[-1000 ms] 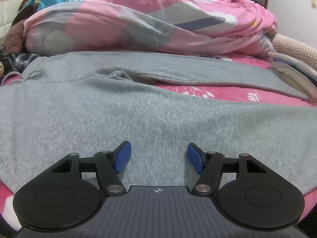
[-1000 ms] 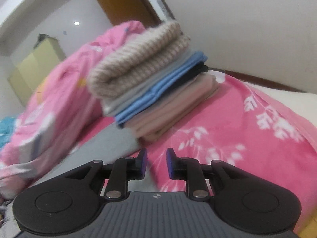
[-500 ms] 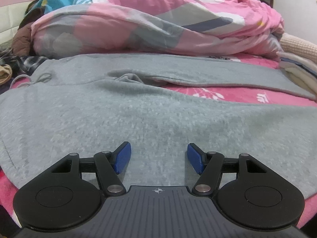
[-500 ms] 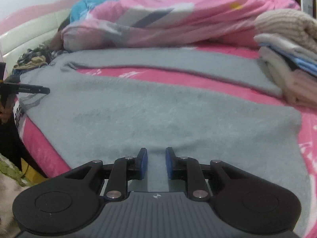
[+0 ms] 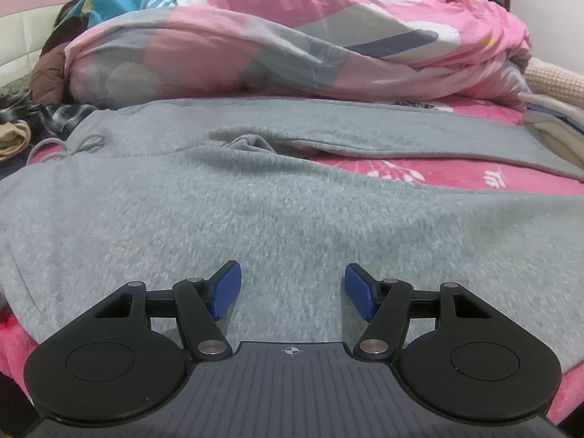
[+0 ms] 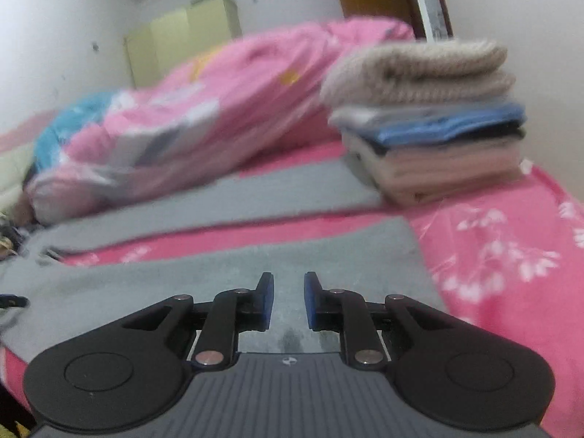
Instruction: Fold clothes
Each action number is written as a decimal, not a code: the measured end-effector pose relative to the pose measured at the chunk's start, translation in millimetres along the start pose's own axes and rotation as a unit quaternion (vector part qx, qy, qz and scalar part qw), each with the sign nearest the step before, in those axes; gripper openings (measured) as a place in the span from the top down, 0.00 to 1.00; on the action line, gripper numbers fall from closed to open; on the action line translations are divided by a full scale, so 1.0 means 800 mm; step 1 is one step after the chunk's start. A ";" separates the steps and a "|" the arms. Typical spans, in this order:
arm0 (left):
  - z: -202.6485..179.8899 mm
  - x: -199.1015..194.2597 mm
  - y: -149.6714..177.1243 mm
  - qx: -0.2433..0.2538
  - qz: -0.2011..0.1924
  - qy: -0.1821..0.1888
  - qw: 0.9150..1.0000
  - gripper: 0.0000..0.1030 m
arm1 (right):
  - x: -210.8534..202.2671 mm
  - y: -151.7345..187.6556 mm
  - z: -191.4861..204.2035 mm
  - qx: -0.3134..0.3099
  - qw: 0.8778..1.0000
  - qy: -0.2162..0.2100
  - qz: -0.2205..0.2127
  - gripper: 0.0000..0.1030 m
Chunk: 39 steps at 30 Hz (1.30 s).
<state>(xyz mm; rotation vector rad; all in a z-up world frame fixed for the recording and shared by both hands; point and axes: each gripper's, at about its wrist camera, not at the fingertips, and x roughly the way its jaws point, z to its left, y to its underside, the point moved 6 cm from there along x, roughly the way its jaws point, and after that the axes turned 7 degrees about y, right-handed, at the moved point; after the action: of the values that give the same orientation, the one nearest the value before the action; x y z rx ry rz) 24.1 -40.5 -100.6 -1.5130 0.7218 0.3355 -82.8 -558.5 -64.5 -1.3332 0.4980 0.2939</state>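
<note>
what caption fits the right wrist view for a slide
Right gripper, fingers narrowly apart and empty, over grey sweatpants spread on a pink bedsheet, beside a stack of folded clothes.

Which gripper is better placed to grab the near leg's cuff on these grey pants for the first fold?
Right, probably. The right gripper hovers beside the near leg's cuff edge of the grey pants, jaws narrowly apart and empty. The left gripper sits mid-fabric.

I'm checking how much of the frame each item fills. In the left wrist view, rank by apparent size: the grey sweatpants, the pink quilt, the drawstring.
1. Grey sweatpants, largest, though nearest the camera, which inflates them.
2. Pink quilt, farther back.
3. Drawstring, by far the smallest.
</note>
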 end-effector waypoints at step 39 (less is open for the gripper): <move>0.021 -0.014 0.001 -0.013 -0.023 0.020 0.999 0.04 | 0.096 0.011 0.194 -0.068 0.996 -0.016 0.059 0.59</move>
<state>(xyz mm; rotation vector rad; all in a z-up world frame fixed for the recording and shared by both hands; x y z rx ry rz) 18.6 -21.5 -95.6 -1.5614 0.7152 0.2824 6.5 -411.9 -86.7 -1.4320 0.5387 0.4531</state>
